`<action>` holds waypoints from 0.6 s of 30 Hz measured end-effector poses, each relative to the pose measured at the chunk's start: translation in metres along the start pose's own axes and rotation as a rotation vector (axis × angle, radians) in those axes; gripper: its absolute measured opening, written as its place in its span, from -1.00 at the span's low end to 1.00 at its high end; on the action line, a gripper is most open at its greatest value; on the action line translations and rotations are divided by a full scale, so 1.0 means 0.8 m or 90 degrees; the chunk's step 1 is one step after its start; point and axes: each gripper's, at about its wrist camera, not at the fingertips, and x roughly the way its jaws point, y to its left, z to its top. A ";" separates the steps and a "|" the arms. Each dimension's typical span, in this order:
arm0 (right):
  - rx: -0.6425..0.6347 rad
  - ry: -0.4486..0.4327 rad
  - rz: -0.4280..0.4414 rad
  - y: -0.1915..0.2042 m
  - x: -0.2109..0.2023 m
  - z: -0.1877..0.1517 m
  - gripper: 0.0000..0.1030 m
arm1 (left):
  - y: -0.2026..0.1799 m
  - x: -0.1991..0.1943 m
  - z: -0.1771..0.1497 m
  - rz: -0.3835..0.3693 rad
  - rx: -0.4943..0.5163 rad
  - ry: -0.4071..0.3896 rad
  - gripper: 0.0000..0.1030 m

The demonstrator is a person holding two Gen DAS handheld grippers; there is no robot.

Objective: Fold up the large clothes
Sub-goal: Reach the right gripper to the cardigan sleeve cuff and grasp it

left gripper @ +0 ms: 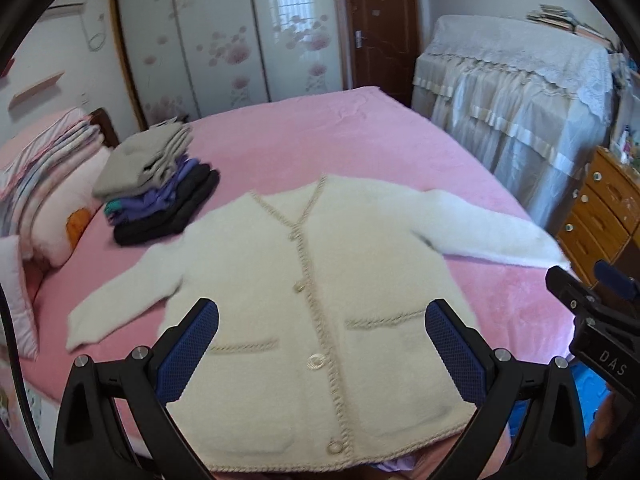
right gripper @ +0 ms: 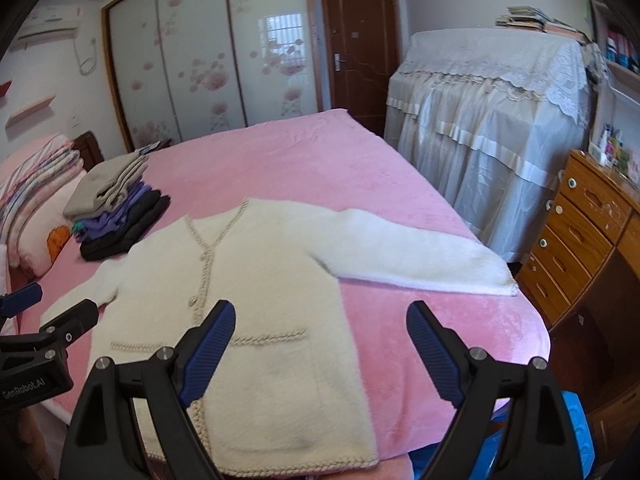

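A cream fluffy cardigan [left gripper: 304, 288] with braided trim and buttons lies flat, front up, on the pink bed [left gripper: 320, 136], both sleeves spread out. It also shows in the right wrist view [right gripper: 260, 300]. My left gripper [left gripper: 322, 320] is open and empty, hovering above the cardigan's lower front. My right gripper [right gripper: 320, 320] is open and empty above the cardigan's lower right side and the bare pink cover [right gripper: 440, 320]. The right gripper's body shows at the right edge of the left wrist view [left gripper: 592, 308].
A stack of folded clothes [left gripper: 156, 184] sits at the left by the pillows [left gripper: 48, 184]. A lace-covered cabinet [left gripper: 520, 92] and a wooden drawer chest [right gripper: 580, 232] stand right of the bed. Wardrobe and door are behind.
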 end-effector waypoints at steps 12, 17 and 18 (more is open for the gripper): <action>0.104 -0.033 -0.065 -0.154 0.024 0.035 0.62 | -0.128 0.025 0.091 -0.036 0.078 -0.094 1.00; 0.133 -0.041 -0.085 -0.207 0.044 0.049 0.62 | -0.171 0.049 0.124 -0.040 0.096 -0.142 1.00; 0.137 -0.043 -0.089 -0.217 0.051 0.051 0.62 | -0.179 0.056 0.130 -0.038 0.095 -0.155 1.00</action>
